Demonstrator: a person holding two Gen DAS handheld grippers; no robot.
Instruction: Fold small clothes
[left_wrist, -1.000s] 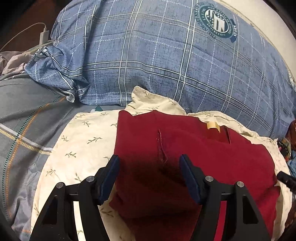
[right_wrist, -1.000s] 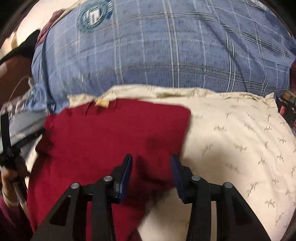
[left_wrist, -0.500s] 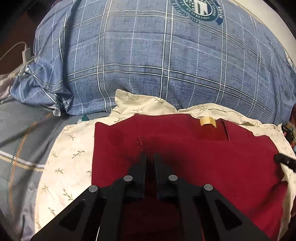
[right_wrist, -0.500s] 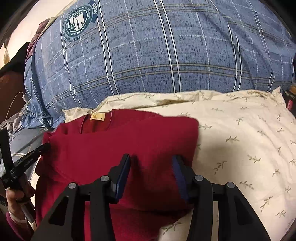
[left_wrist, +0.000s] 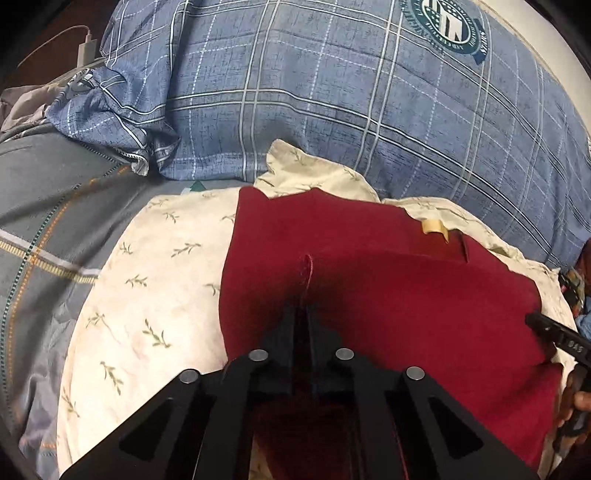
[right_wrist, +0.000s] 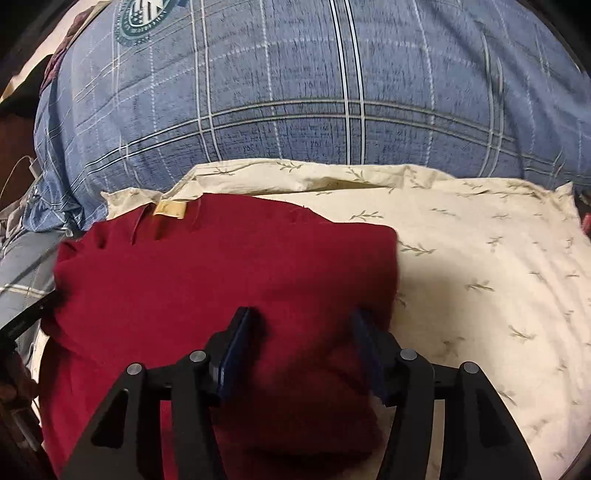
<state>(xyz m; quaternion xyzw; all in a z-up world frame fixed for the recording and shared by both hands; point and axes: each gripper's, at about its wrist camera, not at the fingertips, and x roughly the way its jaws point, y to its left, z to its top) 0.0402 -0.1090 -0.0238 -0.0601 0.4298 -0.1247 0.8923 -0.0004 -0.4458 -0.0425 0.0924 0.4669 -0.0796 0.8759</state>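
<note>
A dark red garment (left_wrist: 406, 295) with a tan neck label (left_wrist: 434, 226) lies flat on a cream leaf-print pillow (left_wrist: 155, 277). My left gripper (left_wrist: 303, 308) is shut, its tips pinching a small raised ridge of the red cloth near the garment's left side. In the right wrist view the same garment (right_wrist: 221, 266) fills the lower left. My right gripper (right_wrist: 302, 314) hovers over its right part, close to the right edge. Its jaws are opening, with cloth lying under them but not pressed by the pads. The tip of the right gripper (left_wrist: 554, 332) shows at the garment's far edge.
A big blue plaid pillow (left_wrist: 332, 92) rises right behind the cream one. Grey striped bedding (left_wrist: 44, 192) lies to the left, with a white charger and cable (left_wrist: 86, 51) beyond it. The cream pillow (right_wrist: 480, 258) is bare to the right of the garment.
My left gripper's jaws went from wide apart to shut on the ridge of red cloth. The right gripper's jaws have spread a little wider over the garment.
</note>
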